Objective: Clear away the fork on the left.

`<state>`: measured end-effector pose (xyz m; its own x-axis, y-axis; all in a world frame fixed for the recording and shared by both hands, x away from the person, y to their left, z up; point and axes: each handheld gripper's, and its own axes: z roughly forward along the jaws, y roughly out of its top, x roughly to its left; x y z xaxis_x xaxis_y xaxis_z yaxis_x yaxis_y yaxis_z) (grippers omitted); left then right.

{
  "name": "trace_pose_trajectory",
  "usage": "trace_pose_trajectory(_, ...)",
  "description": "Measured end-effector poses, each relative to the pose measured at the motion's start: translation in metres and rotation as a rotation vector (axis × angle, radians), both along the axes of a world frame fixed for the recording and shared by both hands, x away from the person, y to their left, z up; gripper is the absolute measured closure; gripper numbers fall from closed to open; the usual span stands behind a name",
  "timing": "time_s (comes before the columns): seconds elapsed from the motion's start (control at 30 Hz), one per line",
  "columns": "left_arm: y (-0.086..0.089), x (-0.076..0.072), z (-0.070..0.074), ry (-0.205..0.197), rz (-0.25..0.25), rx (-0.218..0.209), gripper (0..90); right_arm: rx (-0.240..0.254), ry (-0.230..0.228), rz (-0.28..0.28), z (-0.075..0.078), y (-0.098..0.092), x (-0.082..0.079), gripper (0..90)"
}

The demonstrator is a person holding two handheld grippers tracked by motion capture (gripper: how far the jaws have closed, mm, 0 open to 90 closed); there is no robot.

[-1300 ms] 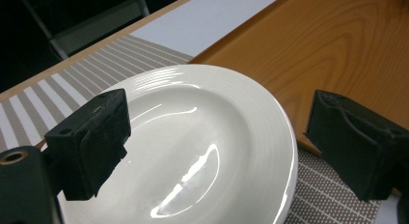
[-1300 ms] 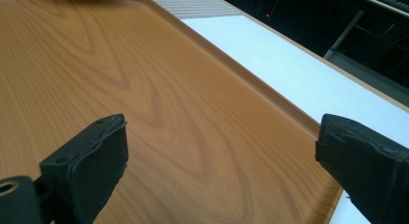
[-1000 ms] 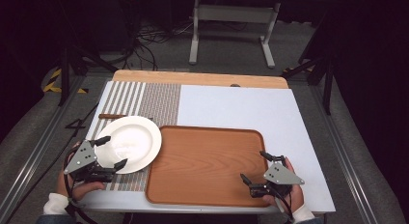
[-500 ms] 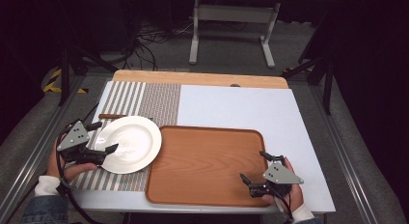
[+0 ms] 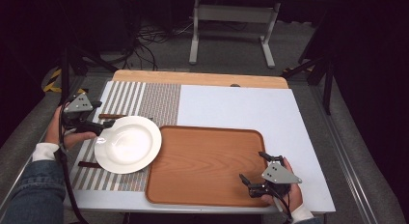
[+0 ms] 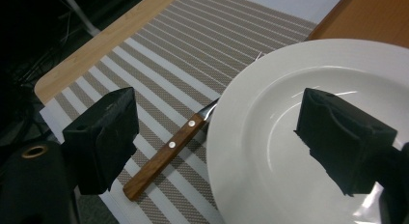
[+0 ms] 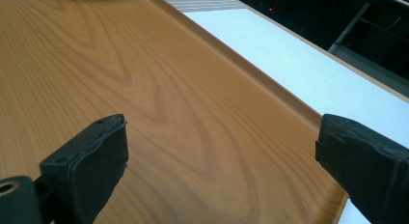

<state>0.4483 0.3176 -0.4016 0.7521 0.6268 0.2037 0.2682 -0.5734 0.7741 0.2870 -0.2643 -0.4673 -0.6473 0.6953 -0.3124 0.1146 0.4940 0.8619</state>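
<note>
Left gripper (image 5: 103, 126) shifted from near edge of desk (image 5: 231, 108) to plate's (image 5: 128, 144) left rim; jaws released, just been closing slightly, one over plate, nothing gripped. Plate on striped mat (image 5: 144, 96). Right gripper (image 5: 252, 167) unmoved over tray (image 5: 207, 156), jaws released.

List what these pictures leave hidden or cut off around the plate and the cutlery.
- Wood-handled utensil: its head runs under the plate in the left gripper view, so its type cannot be told.
- Second dark handle, high view: too small, its end under the plate's rim.
- Left tool: whether it touches the rim is unclear.
</note>
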Motion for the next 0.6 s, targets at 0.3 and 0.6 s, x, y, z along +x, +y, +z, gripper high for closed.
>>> trace_pose_trajectory(0.3,0.009,0.044,-0.01,0.089,0.024,0.045,16.0,-0.017,0.013,-0.01,-0.002,0.001,0.002,5.4)
trace_pose_trajectory(0.6,0.019,0.075,-0.036,0.21,0.04,0.111,16.8,-0.046,0.029,-0.032,-0.005,0.004,0.002,5.3)
